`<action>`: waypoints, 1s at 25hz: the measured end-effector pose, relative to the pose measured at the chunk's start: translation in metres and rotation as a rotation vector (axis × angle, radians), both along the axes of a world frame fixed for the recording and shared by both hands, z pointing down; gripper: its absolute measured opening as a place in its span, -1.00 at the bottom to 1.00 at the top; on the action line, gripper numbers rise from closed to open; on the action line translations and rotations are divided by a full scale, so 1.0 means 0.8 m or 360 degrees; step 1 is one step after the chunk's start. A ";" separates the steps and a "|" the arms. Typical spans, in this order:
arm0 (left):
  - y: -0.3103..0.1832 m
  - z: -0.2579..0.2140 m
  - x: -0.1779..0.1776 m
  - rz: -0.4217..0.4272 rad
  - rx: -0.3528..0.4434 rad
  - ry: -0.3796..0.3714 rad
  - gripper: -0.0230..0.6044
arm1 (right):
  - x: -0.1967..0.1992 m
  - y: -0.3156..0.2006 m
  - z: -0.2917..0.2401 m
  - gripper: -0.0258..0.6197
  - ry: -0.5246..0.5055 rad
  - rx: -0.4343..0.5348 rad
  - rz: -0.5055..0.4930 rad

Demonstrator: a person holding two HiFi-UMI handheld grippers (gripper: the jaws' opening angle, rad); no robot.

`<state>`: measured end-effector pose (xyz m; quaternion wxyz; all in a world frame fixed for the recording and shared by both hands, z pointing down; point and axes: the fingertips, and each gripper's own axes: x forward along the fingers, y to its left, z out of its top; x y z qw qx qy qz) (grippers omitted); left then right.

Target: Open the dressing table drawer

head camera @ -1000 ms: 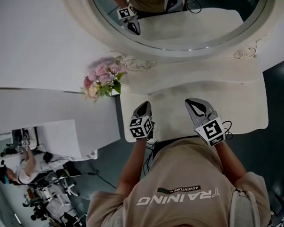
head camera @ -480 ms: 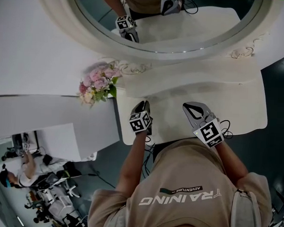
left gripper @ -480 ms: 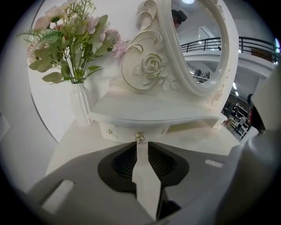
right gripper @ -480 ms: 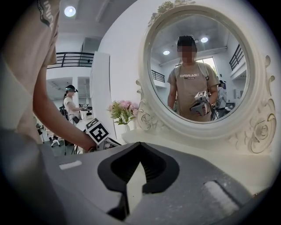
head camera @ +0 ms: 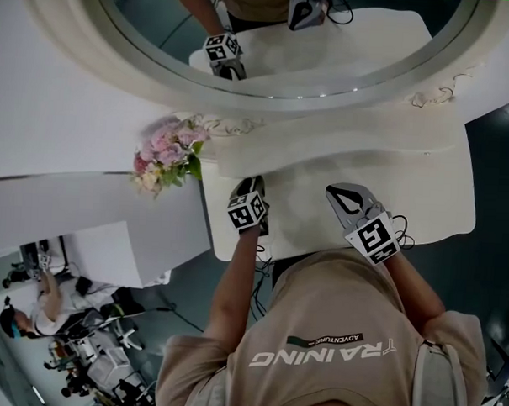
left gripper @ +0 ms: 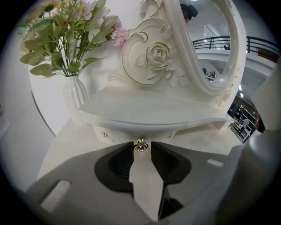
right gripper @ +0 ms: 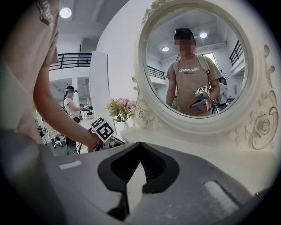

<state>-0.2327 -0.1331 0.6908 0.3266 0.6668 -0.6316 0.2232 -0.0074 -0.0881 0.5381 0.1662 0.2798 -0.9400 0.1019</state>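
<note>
Left gripper view: left gripper (left gripper: 142, 147) just opening, drawer knob (left gripper: 140, 144) between jaws, pointing toward camera.

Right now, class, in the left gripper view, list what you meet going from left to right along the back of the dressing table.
white ribbed vase of pink flowers → cream carved rose scroll → round mirror glass in its cream frame
</note>
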 end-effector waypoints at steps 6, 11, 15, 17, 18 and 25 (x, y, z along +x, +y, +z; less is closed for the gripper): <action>-0.003 0.005 -0.003 -0.0079 -0.0012 0.0002 -0.55 | 0.007 -0.006 0.000 -0.92 -0.0007 -0.0005 0.0002; -0.004 0.004 -0.003 -0.0035 -0.0012 -0.0018 -0.56 | 0.014 -0.007 0.005 -0.92 0.0007 -0.0010 0.0006; 0.001 0.005 -0.002 -0.0039 -0.0021 -0.0032 -0.56 | 0.015 -0.005 0.002 -0.92 0.0002 -0.0010 0.0010; 0.002 0.004 -0.001 -0.0038 -0.0019 -0.0033 -0.56 | 0.015 -0.005 0.000 -0.92 0.0002 0.0003 0.0012; 0.003 0.004 0.000 -0.0038 -0.0021 -0.0034 -0.56 | 0.015 -0.004 0.000 -0.92 0.0002 0.0009 0.0015; 0.020 0.004 0.001 -0.0045 -0.0045 -0.0042 -0.56 | 0.014 0.001 -0.003 -0.92 0.0009 0.0028 0.0031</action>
